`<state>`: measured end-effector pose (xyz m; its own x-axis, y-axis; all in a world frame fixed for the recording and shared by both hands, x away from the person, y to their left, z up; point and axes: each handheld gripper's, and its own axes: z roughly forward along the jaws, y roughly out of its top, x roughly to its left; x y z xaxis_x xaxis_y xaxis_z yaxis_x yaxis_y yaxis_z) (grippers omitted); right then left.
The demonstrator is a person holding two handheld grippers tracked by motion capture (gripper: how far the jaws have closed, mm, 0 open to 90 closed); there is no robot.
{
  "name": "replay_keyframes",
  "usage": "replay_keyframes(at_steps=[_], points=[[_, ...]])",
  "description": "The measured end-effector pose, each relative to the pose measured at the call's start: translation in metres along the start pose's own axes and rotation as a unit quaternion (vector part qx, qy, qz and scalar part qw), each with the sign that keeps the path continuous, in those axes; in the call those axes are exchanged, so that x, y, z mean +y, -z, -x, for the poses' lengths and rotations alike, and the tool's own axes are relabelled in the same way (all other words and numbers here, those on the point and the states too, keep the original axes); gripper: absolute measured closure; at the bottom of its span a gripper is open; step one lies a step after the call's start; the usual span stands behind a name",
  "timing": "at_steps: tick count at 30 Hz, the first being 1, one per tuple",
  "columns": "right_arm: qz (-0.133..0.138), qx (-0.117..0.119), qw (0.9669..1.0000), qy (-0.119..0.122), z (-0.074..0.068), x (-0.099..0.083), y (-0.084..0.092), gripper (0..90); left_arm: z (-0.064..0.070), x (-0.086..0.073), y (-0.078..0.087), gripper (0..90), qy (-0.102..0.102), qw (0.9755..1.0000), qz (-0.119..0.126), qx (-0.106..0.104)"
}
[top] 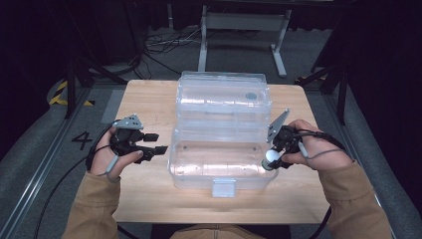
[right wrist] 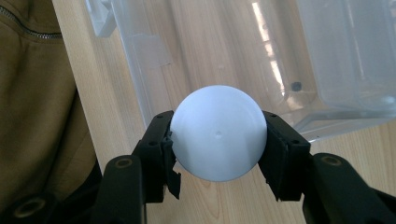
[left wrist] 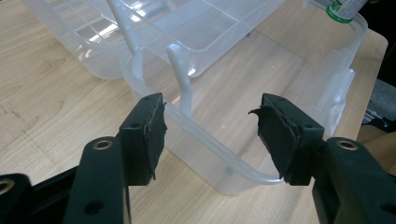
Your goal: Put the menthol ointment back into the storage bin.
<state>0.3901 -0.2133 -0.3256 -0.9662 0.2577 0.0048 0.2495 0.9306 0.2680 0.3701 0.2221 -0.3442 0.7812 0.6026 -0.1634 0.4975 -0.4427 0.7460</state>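
Your white bottle (right wrist: 218, 133) sits clamped between the pads of your right gripper (top: 274, 155), cap end toward the gripper's camera, with a green band at its other end visible from the left gripper view (left wrist: 339, 9). From the high view it hangs right at the right-hand rim of the clear plastic box (top: 219, 181), the open bin nearest your edge of the table (top: 149, 196); whether it is already over the rim or just outside it I cannot tell for sure. The step in hand looks like setting the bottle into that bin, so carry it inward until it is plainly over the bare floor of the box, lower it close to the bottom, and only then loosen the grip, since a round plastic body like this will probably roll or bounce if dropped from height. Keep it away from the front latch (top: 223, 187) and the side wall so it does not catch on the way down. The hinged lid (top: 224, 97) lies open toward the far edge and should stay out of your path. Your left gripper (top: 160, 143) is released, jaws spread and nothing between them, just off the box's left wall; you could bring it against that wall to steady the light box if it shifts.
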Motion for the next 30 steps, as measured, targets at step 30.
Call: replay_keyframes(at_steps=[30], points=[[-0.028,0.017,0.9995,0.005,0.005,0.001,-0.043,50.2,0.000,0.000,0.001,41.8,0.000,1.0000,0.001,-0.002]])
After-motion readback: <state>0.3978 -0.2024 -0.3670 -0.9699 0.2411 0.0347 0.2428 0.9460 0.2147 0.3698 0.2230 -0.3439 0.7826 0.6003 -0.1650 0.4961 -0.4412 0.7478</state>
